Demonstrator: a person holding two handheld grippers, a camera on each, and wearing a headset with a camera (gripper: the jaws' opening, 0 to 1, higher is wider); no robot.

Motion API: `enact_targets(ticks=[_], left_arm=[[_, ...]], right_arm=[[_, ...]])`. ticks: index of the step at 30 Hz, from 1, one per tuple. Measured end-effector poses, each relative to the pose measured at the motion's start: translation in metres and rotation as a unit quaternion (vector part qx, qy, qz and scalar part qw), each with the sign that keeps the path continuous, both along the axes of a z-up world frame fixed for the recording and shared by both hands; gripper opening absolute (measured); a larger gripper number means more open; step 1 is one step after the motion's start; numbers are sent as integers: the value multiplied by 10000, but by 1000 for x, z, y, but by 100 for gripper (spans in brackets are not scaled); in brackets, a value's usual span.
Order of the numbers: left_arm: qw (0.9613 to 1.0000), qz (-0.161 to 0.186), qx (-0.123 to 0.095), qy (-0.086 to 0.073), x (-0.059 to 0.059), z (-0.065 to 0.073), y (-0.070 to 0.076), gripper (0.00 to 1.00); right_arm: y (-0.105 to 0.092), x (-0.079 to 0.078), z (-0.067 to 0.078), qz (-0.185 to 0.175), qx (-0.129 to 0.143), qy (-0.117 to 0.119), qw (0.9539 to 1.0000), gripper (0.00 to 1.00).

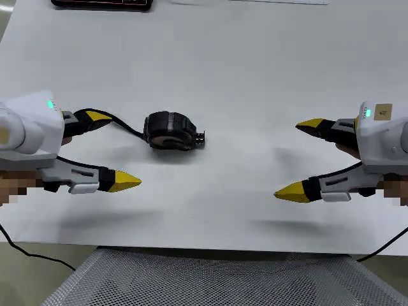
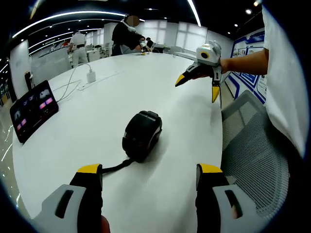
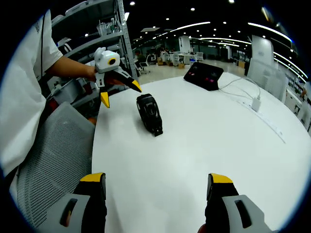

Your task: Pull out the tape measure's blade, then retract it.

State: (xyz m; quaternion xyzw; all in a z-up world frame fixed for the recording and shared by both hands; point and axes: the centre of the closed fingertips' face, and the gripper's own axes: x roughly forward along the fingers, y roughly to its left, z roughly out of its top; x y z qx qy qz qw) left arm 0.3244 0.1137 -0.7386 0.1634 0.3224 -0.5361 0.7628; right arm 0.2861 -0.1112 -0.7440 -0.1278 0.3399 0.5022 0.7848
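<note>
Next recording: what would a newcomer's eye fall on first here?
The black tape measure lies alone on the white table, blade in, nearer the left gripper. That gripper and the right gripper hang open on either side of it, holding nothing. A dark tablet sits at the far edge.

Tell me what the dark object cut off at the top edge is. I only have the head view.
Observer: It is a tablet, propped at a tilt with its screen lit, as the left gripper view shows.
Operator: Is anything else lying out there past the tape measure?
Observer: Yes. There is a white charger block, apart from the tablet, clear in the right gripper view.
</note>
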Motion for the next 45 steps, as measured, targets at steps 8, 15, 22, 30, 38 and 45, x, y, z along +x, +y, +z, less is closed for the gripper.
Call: enact_targets(ticks=[8, 15, 22, 30, 38, 45], left_arm=[[9999, -143, 17, 30, 6, -5, -10, 81], [9995, -304, 60, 21, 11, -7, -17, 83], [9989, -457, 120, 24, 13, -9, -24, 84], [9986, -485, 190, 68, 18, -13, -29, 88], [9983, -537, 209, 99, 18, -16, -34, 93], [9978, -600, 253, 104, 22, -19, -36, 91]], right_arm=[[6, 9, -2, 107, 9, -21, 9999, 85], [15, 14, -3, 229, 8, -22, 9997, 86], [24, 21, -4, 326, 18, -51, 9995, 87], [34, 28, -5, 437, 28, -62, 9990, 87], [43, 33, -7, 507, 82, -47, 9987, 87], [52, 35, -11, 589, 125, -8, 9982, 87]])
